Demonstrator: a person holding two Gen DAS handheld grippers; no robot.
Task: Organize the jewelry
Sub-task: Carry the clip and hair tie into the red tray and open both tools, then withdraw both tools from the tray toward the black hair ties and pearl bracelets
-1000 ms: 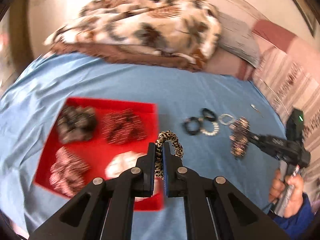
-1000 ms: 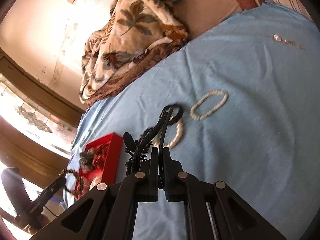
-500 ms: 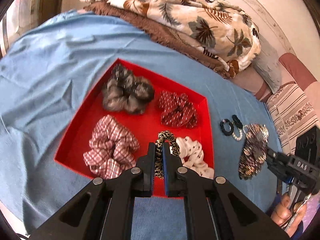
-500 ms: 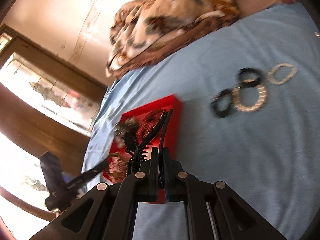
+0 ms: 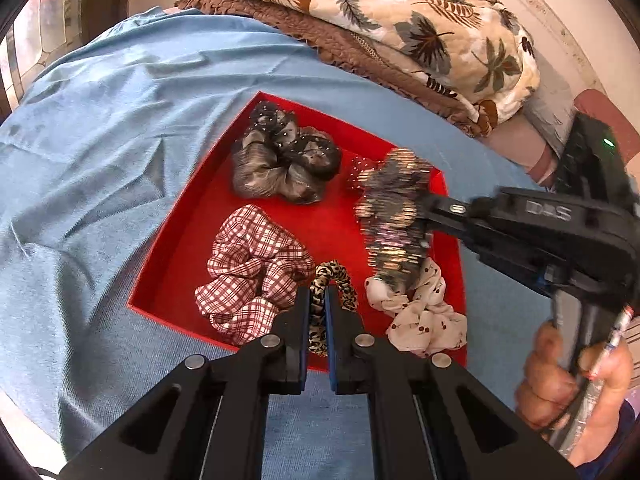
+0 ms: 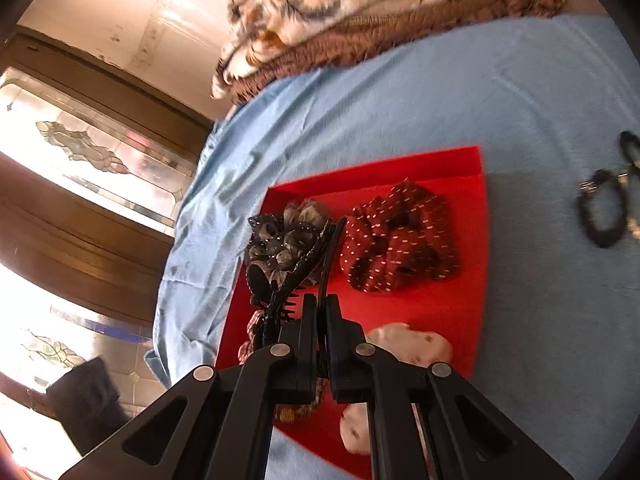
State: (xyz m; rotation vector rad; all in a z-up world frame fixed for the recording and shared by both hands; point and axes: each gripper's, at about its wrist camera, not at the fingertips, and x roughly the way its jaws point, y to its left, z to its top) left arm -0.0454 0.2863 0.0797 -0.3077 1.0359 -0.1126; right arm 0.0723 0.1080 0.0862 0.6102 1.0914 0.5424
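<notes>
Two grippers are held over a red tray (image 5: 176,248) that lies on a blue bedsheet (image 5: 100,128). At the left of the tray, in the left wrist view, a red-and-white checked scrunchie (image 5: 250,272) is seen near the front edge, and a grey satin scrunchie (image 5: 280,164) with small beads is seen behind it. Just right of the checked one, the left gripper (image 5: 318,312) is closed on a leopard-print hair band (image 5: 334,280), which is pinched between the jaws and arches up over the tray floor; whether it touches the floor cannot be told. Further right, a white scrunchie (image 5: 420,312) with small cherries is seen at the tray's front right corner. Above it, a sparkly scrunchie (image 5: 394,220), blurred, is carried over the tray by the right gripper (image 5: 424,208), which is held by a hand (image 5: 568,380) at the right edge. In the right wrist view, the right gripper (image 6: 319,308) is seen closed, with a thin dark part clamped between its jaws; a dark red dotted scrunchie (image 6: 396,240) is seen in the tray beyond it. Well to the right, a black bracelet (image 6: 604,216) is seen on the sheet. A leaf-print blanket (image 5: 400,20) is piled at the far end.
</notes>
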